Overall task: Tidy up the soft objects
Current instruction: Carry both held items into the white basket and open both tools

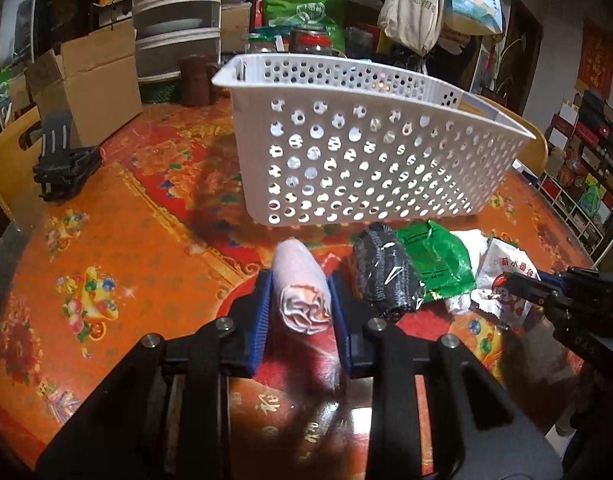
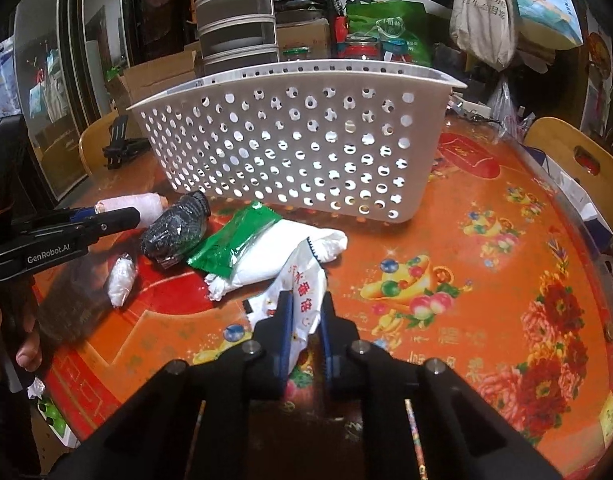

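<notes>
My left gripper [image 1: 300, 284] is shut on a pink rolled cloth [image 1: 302, 280], held just above the table in front of the white perforated basket [image 1: 370, 152]. The roll also shows in the right wrist view [image 2: 142, 205], with the left gripper [image 2: 102, 216] on it. My right gripper [image 2: 306, 312] is shut on a white snack packet [image 2: 296, 304] with red print. Between them lie a black wrapped roll [image 2: 176, 228], a green packet [image 2: 234, 240], a white bag [image 2: 282, 260] and a small white bundle [image 2: 121, 276].
The basket [image 2: 306, 136] stands mid-table on the orange patterned tablecloth [image 2: 486, 260]. A cardboard box [image 1: 90, 80], a black stand [image 1: 58, 160], jars and hanging bags crowd the back. Wooden chair backs [image 2: 578, 164] rise at the table edges.
</notes>
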Motion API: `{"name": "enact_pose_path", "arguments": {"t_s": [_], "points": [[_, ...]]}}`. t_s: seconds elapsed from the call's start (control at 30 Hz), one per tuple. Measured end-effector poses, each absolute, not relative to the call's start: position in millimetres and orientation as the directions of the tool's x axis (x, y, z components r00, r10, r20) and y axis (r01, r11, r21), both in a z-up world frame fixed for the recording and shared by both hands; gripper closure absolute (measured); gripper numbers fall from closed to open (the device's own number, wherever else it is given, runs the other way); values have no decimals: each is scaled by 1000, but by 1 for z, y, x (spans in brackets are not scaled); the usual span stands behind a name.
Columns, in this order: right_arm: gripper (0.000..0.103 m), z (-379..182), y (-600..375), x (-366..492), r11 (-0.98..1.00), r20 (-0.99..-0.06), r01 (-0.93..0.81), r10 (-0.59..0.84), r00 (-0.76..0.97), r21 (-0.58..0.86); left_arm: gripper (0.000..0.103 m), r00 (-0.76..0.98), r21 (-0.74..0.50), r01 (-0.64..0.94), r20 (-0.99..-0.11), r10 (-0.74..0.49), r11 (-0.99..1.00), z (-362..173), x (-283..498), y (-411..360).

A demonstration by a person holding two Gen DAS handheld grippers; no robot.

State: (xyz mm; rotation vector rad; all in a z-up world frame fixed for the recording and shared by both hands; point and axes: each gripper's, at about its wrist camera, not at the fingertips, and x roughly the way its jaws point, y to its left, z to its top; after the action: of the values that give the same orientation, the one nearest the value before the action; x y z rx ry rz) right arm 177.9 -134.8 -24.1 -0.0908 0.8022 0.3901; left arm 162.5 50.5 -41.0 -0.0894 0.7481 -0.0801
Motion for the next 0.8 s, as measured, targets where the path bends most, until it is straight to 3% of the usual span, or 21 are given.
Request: {"name": "enact_pose_path", "arguments": {"t_s": [0.5, 0.8], "points": [[99, -14, -144, 169, 924, -665, -368, 340, 665, 105, 79, 778, -125, 19, -621, -93, 992, -16, 145, 62], [100, 32, -145, 159, 922, -608, -381, 343, 716, 72, 79, 801, -140, 24, -590, -103, 990, 6, 136, 66]]}}
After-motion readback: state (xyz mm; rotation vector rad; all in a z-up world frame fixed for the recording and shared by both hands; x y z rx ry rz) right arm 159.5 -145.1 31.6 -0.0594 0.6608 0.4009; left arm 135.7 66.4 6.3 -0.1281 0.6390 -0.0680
